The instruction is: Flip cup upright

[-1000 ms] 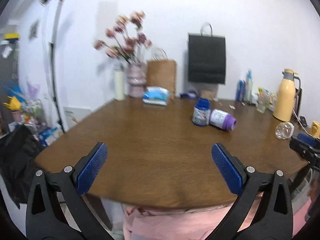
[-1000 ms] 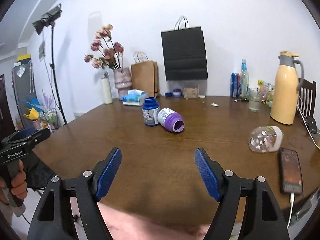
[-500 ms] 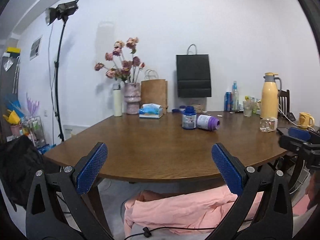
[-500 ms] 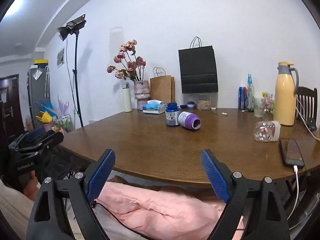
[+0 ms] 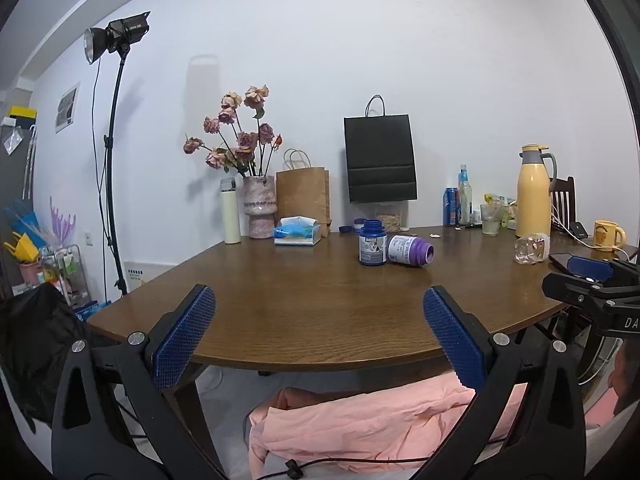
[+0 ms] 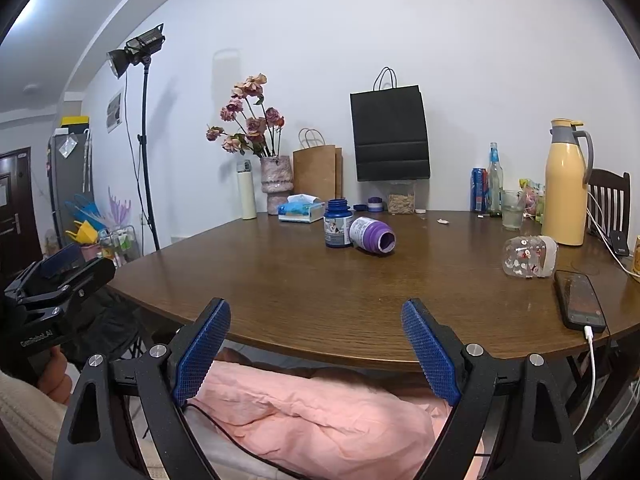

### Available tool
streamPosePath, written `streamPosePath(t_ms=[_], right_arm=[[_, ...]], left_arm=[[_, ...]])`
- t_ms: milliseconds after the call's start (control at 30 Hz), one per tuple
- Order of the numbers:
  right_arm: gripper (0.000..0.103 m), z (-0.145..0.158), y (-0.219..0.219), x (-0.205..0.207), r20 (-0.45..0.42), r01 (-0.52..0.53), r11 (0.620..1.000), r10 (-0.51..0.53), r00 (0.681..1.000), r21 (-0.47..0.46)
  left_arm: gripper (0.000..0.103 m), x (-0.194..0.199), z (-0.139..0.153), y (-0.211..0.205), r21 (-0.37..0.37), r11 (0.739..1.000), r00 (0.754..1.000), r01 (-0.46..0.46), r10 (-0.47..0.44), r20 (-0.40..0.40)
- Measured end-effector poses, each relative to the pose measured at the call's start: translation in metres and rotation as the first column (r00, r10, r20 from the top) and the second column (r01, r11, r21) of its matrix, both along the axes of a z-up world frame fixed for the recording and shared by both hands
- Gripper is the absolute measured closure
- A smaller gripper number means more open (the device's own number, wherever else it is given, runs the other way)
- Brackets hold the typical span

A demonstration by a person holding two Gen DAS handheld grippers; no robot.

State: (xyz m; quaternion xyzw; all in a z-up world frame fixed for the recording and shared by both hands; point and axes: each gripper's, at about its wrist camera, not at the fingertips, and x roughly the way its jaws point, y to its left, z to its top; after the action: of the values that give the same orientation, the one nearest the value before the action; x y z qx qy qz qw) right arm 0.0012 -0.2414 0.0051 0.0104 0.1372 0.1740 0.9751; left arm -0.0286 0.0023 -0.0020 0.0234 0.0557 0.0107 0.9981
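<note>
A purple cup [image 5: 410,250] [image 6: 372,235] lies on its side on the brown table [image 5: 312,300] [image 6: 320,280], its mouth turned right, touching an upright dark blue jar [image 5: 373,242] [image 6: 338,228]. A clear patterned glass cup [image 5: 532,249] [image 6: 529,257] also lies on its side near the table's right end. My left gripper [image 5: 319,300] is open and empty, held in front of the table's near edge. My right gripper [image 6: 316,312] is likewise open and empty, short of that edge. Both are far from the cups.
At the back stand a flower vase [image 5: 261,206], a white flask [image 5: 231,211], a tissue box [image 5: 297,235], paper bags [image 5: 380,158], bottles and a yellow thermos [image 6: 565,184]. A phone on a cable [image 6: 578,300] lies at the right edge. Pink cloth [image 6: 312,408] lies below the table edge.
Both grippers have drawn back from above the table and dropped lower, so the near edge now lies beyond the fingers. Their jaws stay open. The cups have not moved.
</note>
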Motion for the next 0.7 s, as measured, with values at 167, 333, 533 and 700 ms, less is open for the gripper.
streamPosePath(t_ms=[167, 333, 533, 700], right_arm=[[0.012, -0.0002, -0.0008, 0.0000, -0.003, 0.001, 1.000, -0.001, 1.000, -0.002], [0.012, -0.0012, 0.0001, 0.0010, -0.010, 0.007, 1.000, -0.007, 1.000, -0.005], [0.012, -0.0018, 0.0013, 0.0003, -0.007, 0.006, 1.000, -0.006, 1.000, -0.009], [0.012, -0.0019, 0.0016, 0.0009, -0.008, 0.004, 1.000, -0.004, 1.000, -0.008]], left_arm=[[0.000, 0.0001, -0.0003, -0.0003, -0.001, 1.000, 1.000, 0.005, -0.005, -0.003], [0.000, -0.0017, 0.0004, 0.0002, 0.000, 1.000, 1.000, 0.004, -0.004, 0.000], [0.000, -0.0017, 0.0008, 0.0001, 0.000, 1.000, 1.000, 0.003, -0.003, 0.000], [0.000, -0.0013, 0.0009, 0.0012, 0.000, 1.000, 1.000, 0.004, -0.004, -0.001]])
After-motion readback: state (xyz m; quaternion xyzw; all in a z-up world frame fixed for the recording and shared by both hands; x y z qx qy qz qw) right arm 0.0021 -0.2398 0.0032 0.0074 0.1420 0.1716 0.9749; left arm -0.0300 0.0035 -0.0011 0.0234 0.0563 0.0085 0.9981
